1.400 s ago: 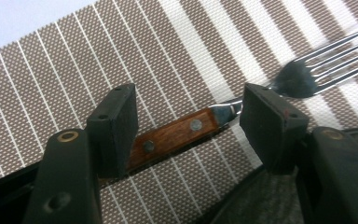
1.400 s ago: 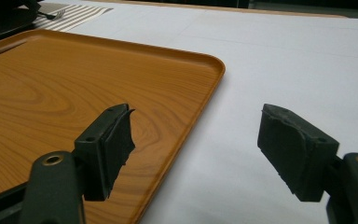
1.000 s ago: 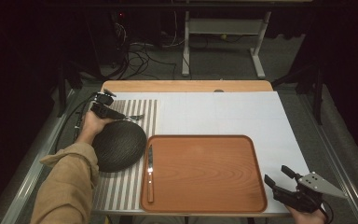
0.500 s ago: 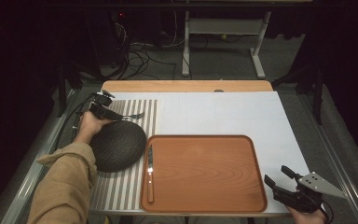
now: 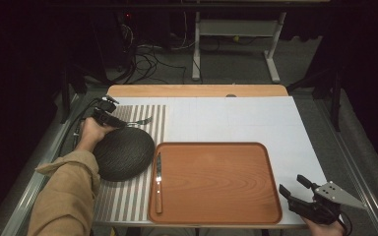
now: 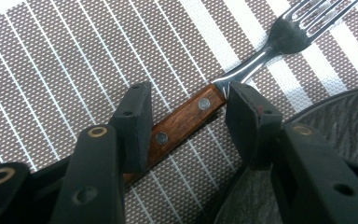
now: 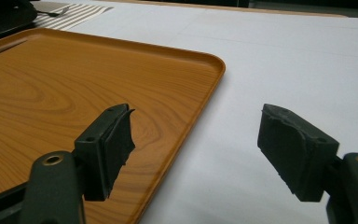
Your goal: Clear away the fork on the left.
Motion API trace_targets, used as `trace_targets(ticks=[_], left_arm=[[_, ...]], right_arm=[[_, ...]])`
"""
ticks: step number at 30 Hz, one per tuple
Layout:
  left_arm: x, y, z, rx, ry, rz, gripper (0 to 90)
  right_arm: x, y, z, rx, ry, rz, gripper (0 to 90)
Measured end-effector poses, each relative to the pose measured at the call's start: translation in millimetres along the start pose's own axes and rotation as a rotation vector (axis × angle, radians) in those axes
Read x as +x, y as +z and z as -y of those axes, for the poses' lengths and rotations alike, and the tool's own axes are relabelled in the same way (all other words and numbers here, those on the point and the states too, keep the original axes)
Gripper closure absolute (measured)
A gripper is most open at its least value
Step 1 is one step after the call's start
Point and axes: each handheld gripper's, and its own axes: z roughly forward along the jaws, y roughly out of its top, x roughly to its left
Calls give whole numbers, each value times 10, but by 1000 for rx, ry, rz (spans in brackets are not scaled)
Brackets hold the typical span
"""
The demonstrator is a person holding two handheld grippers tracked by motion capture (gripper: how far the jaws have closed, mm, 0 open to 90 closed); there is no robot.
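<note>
The left gripper (image 6: 186,112) straddles the wooden handle of a fork (image 6: 242,74) lying flat on the striped mat (image 6: 65,70) at the table's far left. In the left gripper view the jaws stand part open, one either side of the handle just below the point where wood meets steel; whether the pads already touch the wood cannot be told, and nothing is lifted. The fork's long axis runs from about 7 o'clock at the handle to 1 o'clock at the tines in that view, crossing the jaw gap, so a straight squeeze looks enough to take it.

In the high view the fork (image 5: 140,120) points its tines toward 3 o'clock, just beyond the dark plate (image 5: 123,153) and at roughly 10 o'clock from the tray (image 5: 216,216), where a knife (image 5: 158,182) lies along the left edge. The right gripper (image 5: 295,189), wide open and empty, waits at the tray's near right corner, well apart from the fork; the left hand is far nearer.
</note>
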Motion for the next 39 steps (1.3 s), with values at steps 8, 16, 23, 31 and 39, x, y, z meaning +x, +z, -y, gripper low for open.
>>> trace_targets(ticks=[8,16,23,31,39], left_arm=[[32,-44,36,13,22,2,492],[49,-44,45,7,20,-4,511],[78,-53,85,1,26,-25,547],[119,-80,153,15,29,-29,641],[157,-114,213,28,4,-28,676]], right_arm=[[1,0,2,2,-1,0,266],[1,-6,3,1,-2,0,266],[0,-7,5,2,-3,-1,266],[8,-3,5,6,-3,1,267],[9,-1,5,6,-2,0,267]])
